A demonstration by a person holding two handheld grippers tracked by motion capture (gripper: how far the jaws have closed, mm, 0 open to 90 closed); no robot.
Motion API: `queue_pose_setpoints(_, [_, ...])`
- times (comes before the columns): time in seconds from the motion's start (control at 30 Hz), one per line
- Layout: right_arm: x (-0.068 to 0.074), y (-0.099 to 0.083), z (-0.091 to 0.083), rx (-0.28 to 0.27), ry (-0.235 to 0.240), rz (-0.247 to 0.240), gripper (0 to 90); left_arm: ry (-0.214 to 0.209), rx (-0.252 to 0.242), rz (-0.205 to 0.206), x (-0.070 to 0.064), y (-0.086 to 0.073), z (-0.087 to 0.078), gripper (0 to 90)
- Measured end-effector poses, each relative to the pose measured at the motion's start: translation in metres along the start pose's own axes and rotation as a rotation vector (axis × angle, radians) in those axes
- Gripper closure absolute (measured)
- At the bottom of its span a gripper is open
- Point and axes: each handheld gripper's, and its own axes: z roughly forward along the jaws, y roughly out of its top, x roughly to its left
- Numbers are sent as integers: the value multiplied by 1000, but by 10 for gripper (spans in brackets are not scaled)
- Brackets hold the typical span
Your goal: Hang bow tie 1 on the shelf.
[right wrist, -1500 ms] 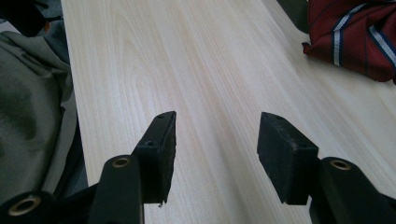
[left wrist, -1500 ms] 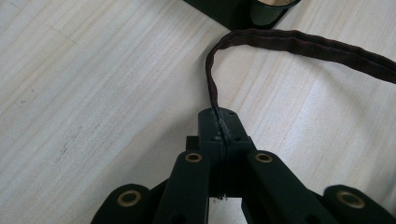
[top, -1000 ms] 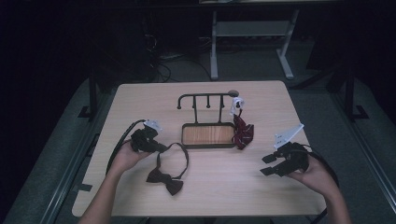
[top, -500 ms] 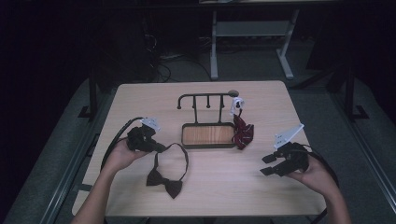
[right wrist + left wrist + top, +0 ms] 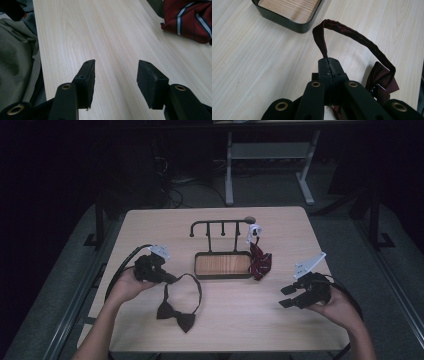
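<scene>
A dark maroon bow tie (image 5: 176, 313) lies on the wooden table, its neck strap (image 5: 196, 287) looping up toward the tray. My left gripper (image 5: 169, 278) is shut on one end of that strap. The left gripper view shows the strap (image 5: 352, 37) arching out of the shut jaws and down to the bow (image 5: 382, 76). My right gripper (image 5: 288, 296) is held open low over the table's right side with nothing between its fingers. In the right gripper view the gap between the jaws (image 5: 115, 75) spans bare wood.
A black stand with hooks (image 5: 220, 226) rises behind a wood-bottomed black tray (image 5: 222, 276). A red striped tie (image 5: 260, 262) hangs at the stand's right end under a white clip (image 5: 254, 233). That striped tie (image 5: 190, 17) lies ahead of the right gripper. The tray rim (image 5: 284, 22) is near the left gripper.
My left gripper has shifted slightly left and back with the strap, dragging the bow tie a little leftward. The right gripper has stayed in place, still open.
</scene>
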Motion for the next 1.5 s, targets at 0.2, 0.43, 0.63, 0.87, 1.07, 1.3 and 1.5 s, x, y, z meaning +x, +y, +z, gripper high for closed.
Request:
queue_pose_setpoints(0.2, [0,0,0,5,-1,-4,483,5,-2,7,-2,4,-7,893])
queue_pose_setpoints(0.43, [0,0,1,4,0,-2,482,11,-10,14,-4,8,-14,893])
queue_pose_setpoints(0.63, [0,0,0,1,-1,-4,482,9,-18,23,-8,13,-18,894])
queue_pose_setpoints(0.87, [0,0,0,-1,0,-1,482,16,-32,45,-13,23,-27,894])
queue_pose_setpoints(1.07, [0,0,-1,-2,0,-7,481,28,-25,57,-14,30,-34,893])
queue_pose_setpoints(1.3, [0,0,-1,-3,2,-3,481,38,-28,63,-16,35,-42,894])
queue_pose_setpoints(1.5, [-1,-1,-2,-9,2,-3,479,49,-28,78,-17,41,-49,894])
